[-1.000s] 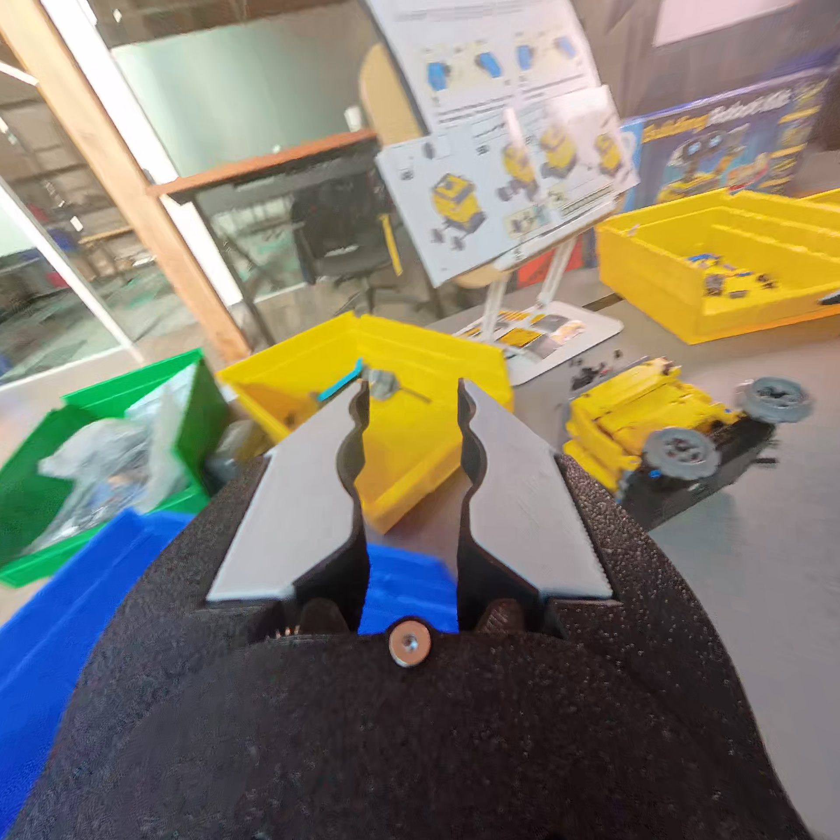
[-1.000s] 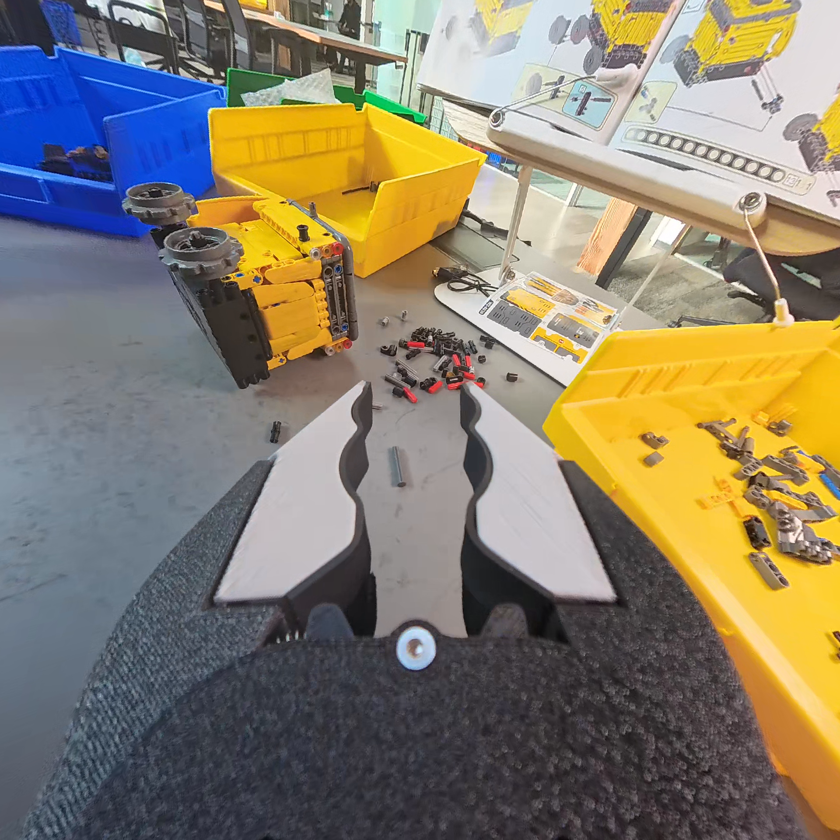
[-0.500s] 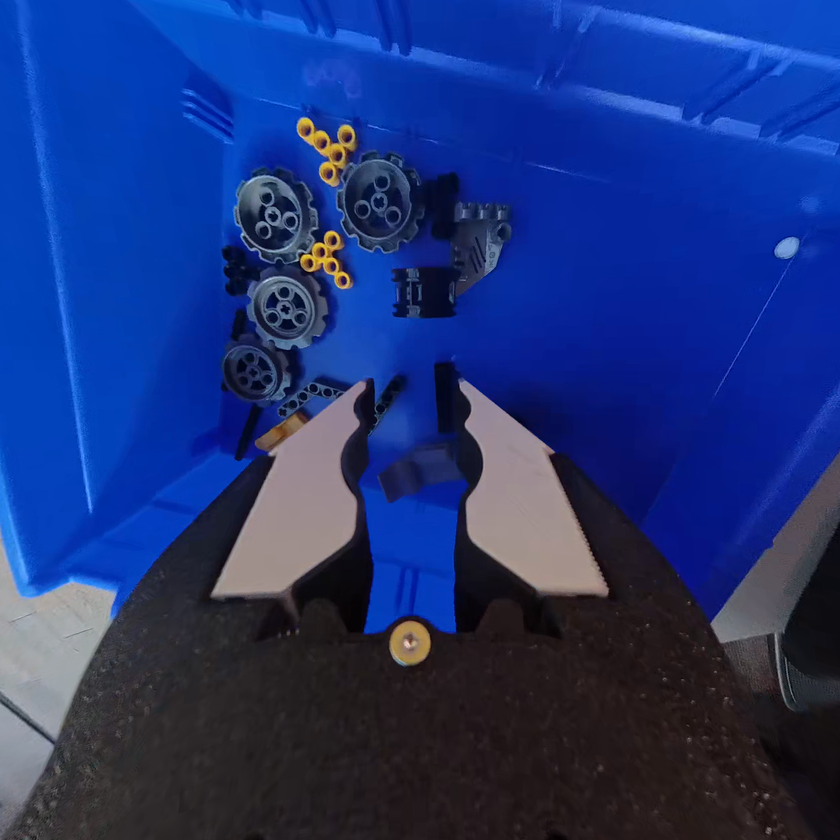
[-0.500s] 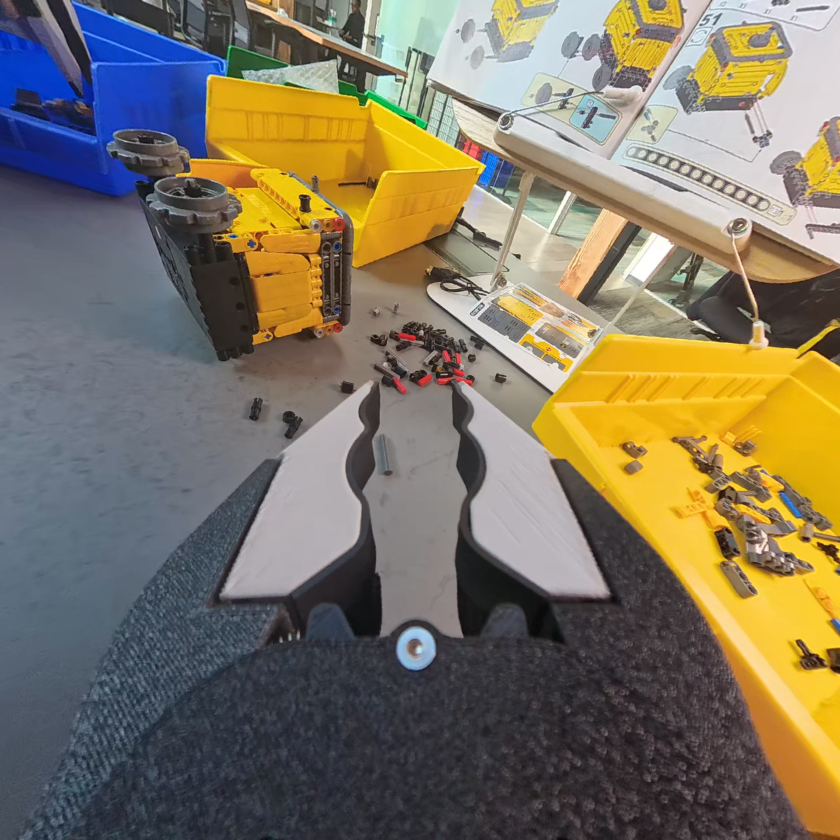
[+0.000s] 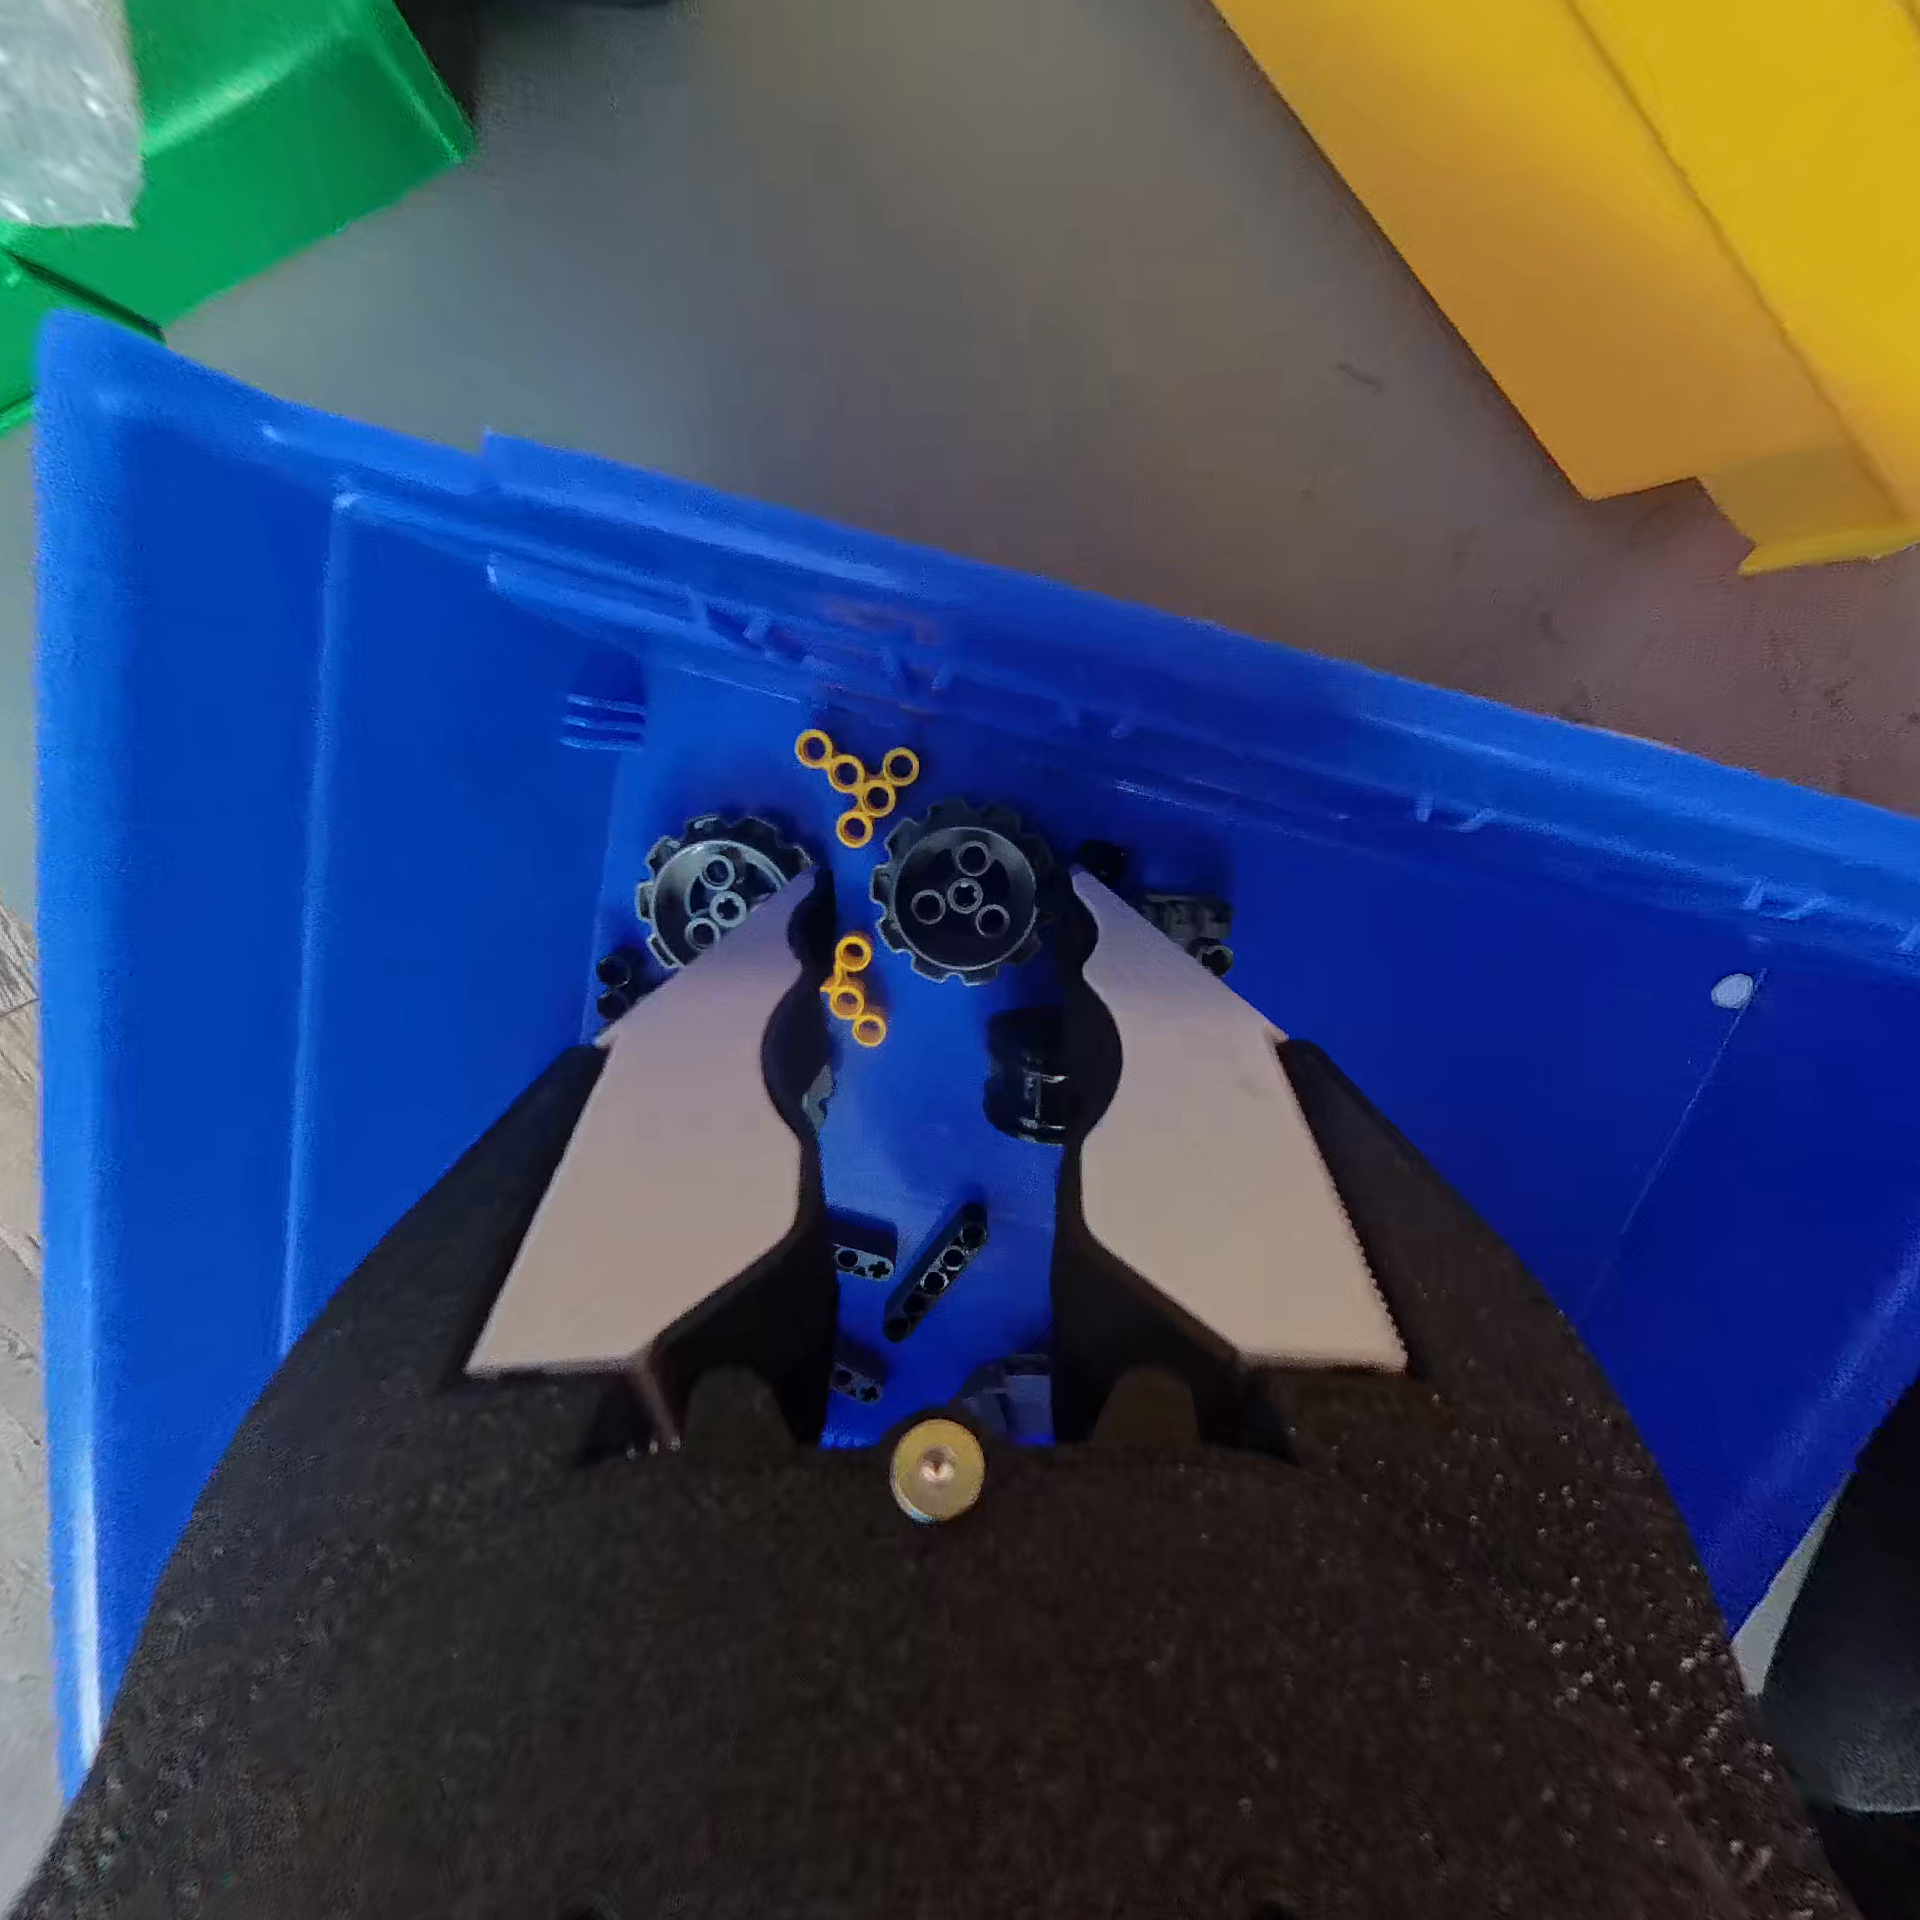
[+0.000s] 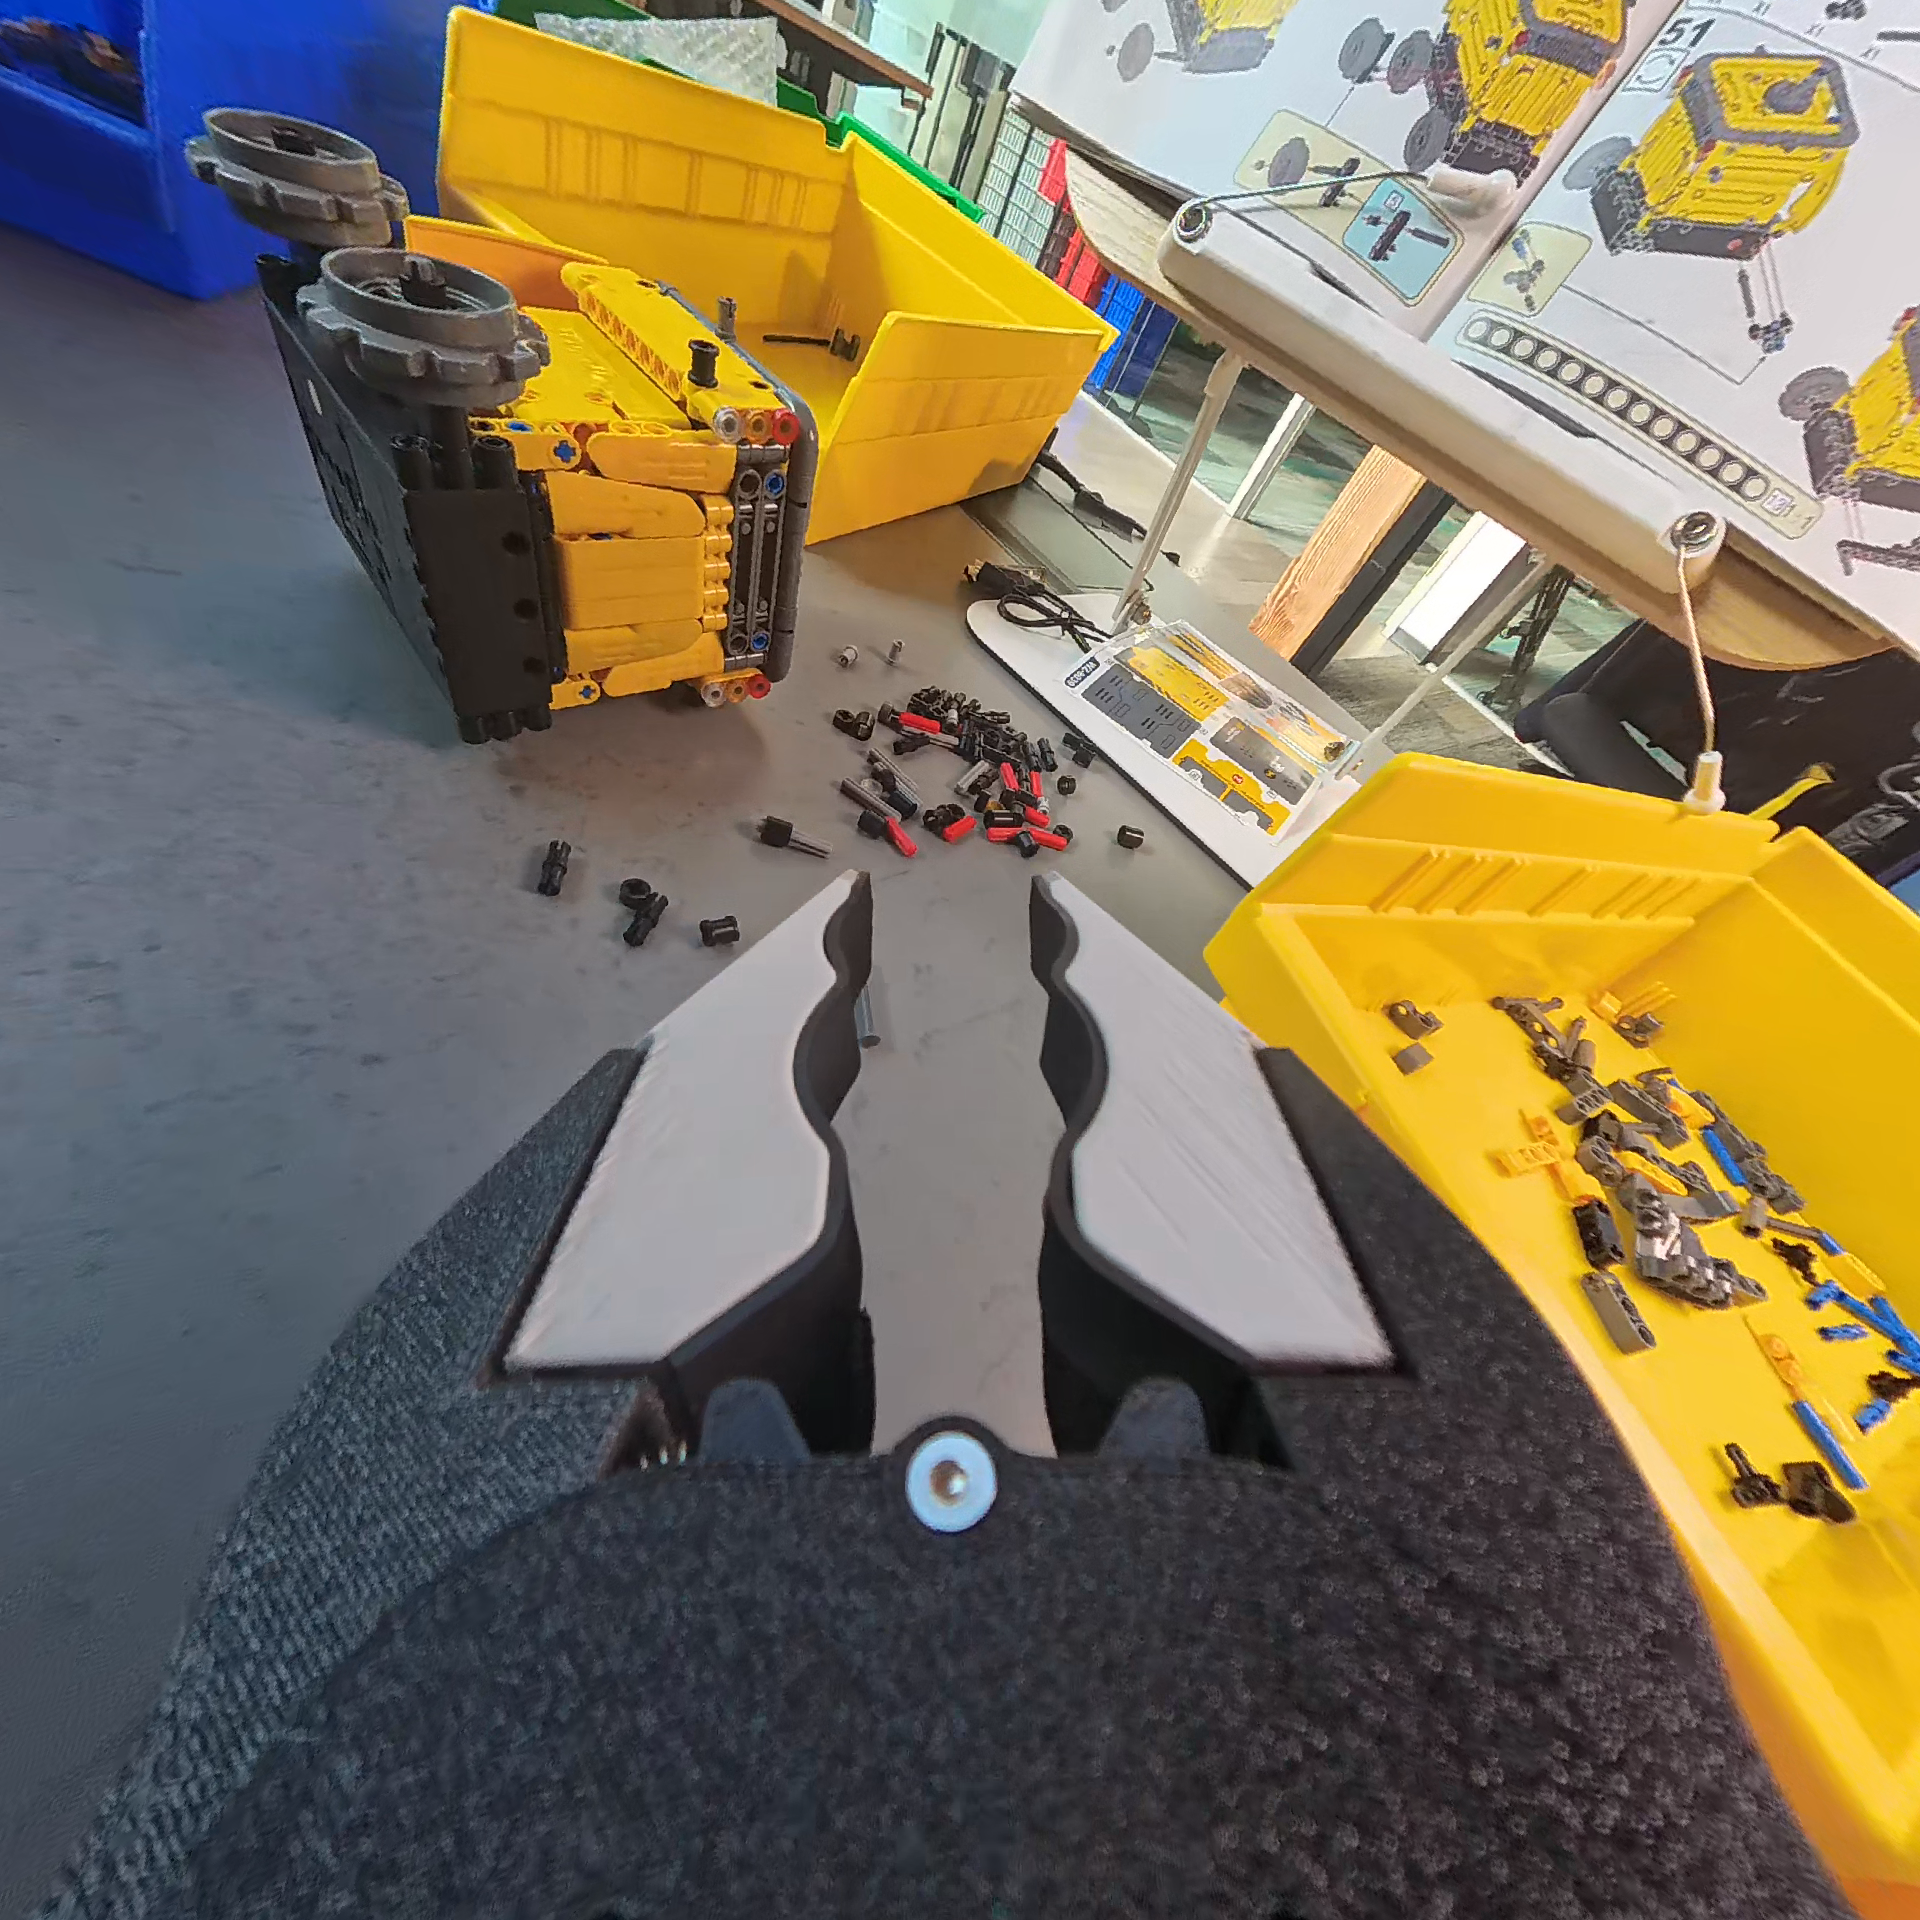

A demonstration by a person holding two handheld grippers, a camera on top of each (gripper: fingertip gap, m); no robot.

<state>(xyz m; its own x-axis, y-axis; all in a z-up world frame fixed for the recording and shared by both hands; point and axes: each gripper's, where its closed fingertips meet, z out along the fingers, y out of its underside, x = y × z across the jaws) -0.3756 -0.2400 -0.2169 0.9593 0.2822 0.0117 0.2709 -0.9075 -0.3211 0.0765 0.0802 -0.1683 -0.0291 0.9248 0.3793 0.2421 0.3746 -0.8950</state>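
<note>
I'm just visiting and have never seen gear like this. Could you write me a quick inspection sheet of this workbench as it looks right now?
Surface: grey table, scuffed.
Job's things: blue bin holding dark toothed wheels, yellow ring pieces and black beams; half-built yellow and black model lying on its side.
Clutter: loose black and red pins on the table; a grey axle; yellow tray of small parts; yellow bin.
Grippers: left gripper open, over the blue bin's parts; right gripper open, over the table by the axle.
Cables: black cable on the stand's base.
Surroundings: instruction sheets on a stand; green bin.
</note>
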